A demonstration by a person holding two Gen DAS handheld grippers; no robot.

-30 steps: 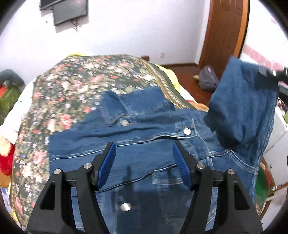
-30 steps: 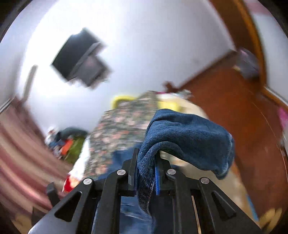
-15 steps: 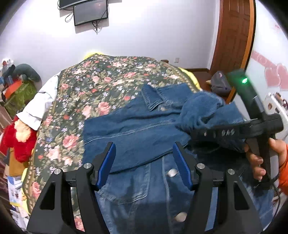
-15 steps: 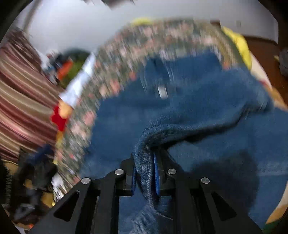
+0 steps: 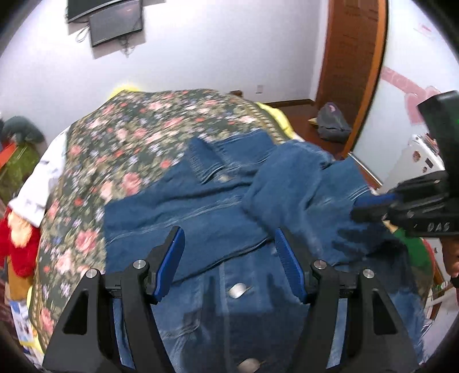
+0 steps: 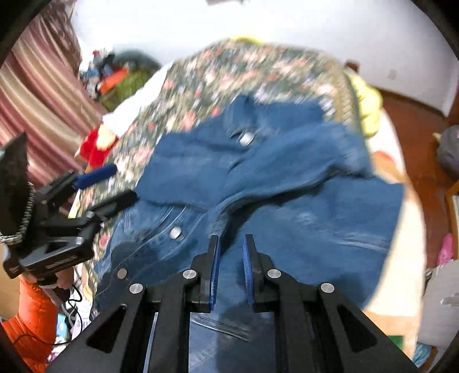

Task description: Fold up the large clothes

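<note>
A blue denim jacket (image 5: 206,212) lies front-up on a floral bedspread (image 5: 120,149), collar toward the far side. Its right sleeve (image 5: 298,183) lies folded across the chest. It also shows in the right wrist view (image 6: 275,178). My left gripper (image 5: 229,258) is open and empty, hovering over the jacket's lower front. My right gripper (image 6: 231,252) has its jaws slightly apart with nothing between them, just above the jacket's right side; it shows at the right in the left wrist view (image 5: 370,203).
The bed fills the middle. A wall screen (image 5: 114,20) hangs beyond it. A wooden door (image 5: 352,63) and a grey bag (image 5: 332,123) on the floor are at the right. Toys and clutter (image 5: 17,229) pile at the bed's left side.
My right gripper carried the sleeve across the jacket's chest, let it go and pulled back to the right. My left gripper stayed open above the jacket.
</note>
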